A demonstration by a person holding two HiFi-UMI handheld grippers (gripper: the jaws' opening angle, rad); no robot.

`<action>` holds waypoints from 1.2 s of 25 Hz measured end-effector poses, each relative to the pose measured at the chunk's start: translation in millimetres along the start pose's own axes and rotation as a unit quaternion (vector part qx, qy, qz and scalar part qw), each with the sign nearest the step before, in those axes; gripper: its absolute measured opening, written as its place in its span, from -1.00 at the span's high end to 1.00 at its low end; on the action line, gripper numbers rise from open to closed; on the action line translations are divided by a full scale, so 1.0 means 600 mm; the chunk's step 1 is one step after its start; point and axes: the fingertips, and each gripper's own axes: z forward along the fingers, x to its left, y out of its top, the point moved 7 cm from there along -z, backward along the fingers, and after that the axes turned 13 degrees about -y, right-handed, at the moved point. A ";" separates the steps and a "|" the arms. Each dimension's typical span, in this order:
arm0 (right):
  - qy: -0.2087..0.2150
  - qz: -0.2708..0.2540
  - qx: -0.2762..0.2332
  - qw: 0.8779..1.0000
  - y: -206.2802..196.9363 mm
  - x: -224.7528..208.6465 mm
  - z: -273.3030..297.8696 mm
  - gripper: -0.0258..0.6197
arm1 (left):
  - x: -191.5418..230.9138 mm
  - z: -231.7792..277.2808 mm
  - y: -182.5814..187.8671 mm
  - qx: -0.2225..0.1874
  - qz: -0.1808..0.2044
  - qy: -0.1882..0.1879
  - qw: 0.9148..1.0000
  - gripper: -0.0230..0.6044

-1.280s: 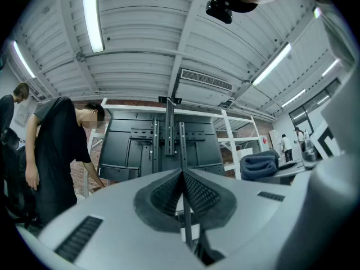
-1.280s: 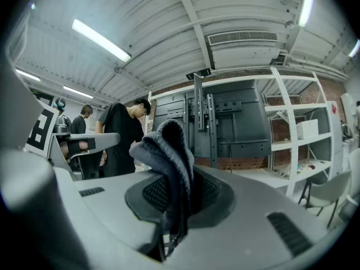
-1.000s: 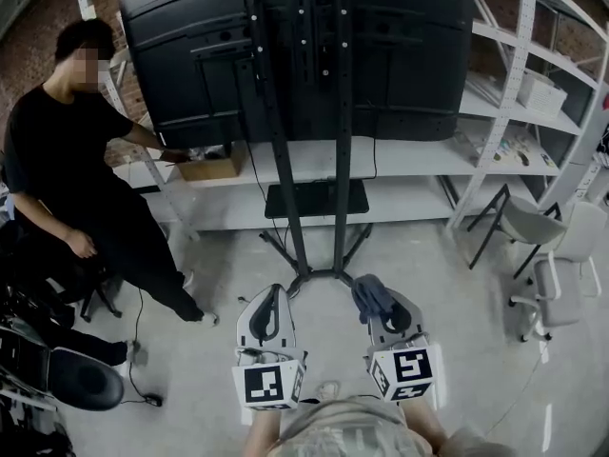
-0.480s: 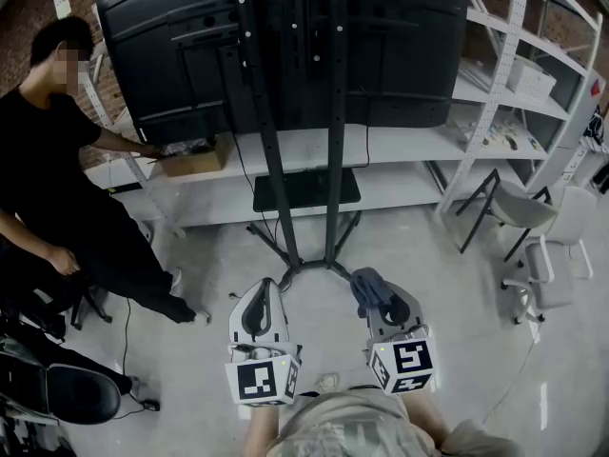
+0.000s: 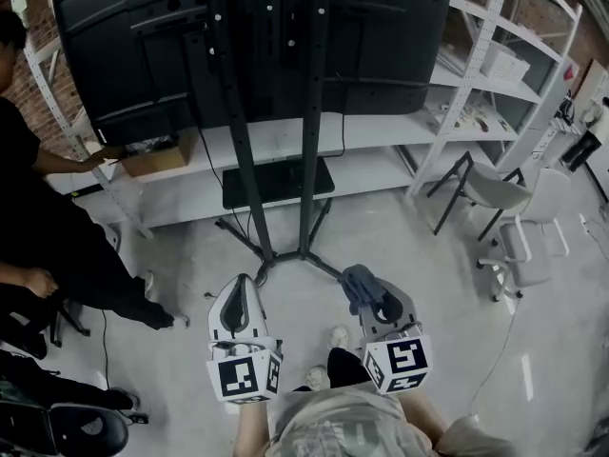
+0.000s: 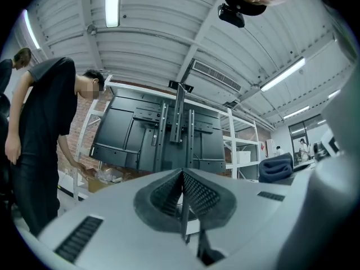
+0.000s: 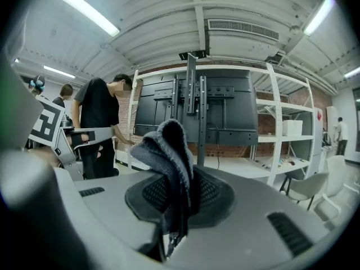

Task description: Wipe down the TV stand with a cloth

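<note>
The black TV stand rises ahead of me on two uprights, with a small shelf and splayed feet on the floor; it carries a big screen seen from the back. My right gripper is shut on a dark grey cloth, which sticks up between the jaws in the right gripper view. My left gripper is shut with nothing in it; its jaws meet in the left gripper view. Both grippers hang above the floor, short of the stand's feet.
A person in black leans at the left, one hand at a cardboard box on the low white shelf. White shelving and grey chairs stand at the right. A black stool sits at lower left.
The stand and the shelves have slid left and lower in the head view. The person has shifted toward the left edge. Both grippers keep their states.
</note>
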 end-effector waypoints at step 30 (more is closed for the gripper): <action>0.098 0.039 -0.089 0.990 0.124 -0.115 0.471 0.74 | 0.044 0.436 0.056 -0.020 0.104 0.029 0.994 0.88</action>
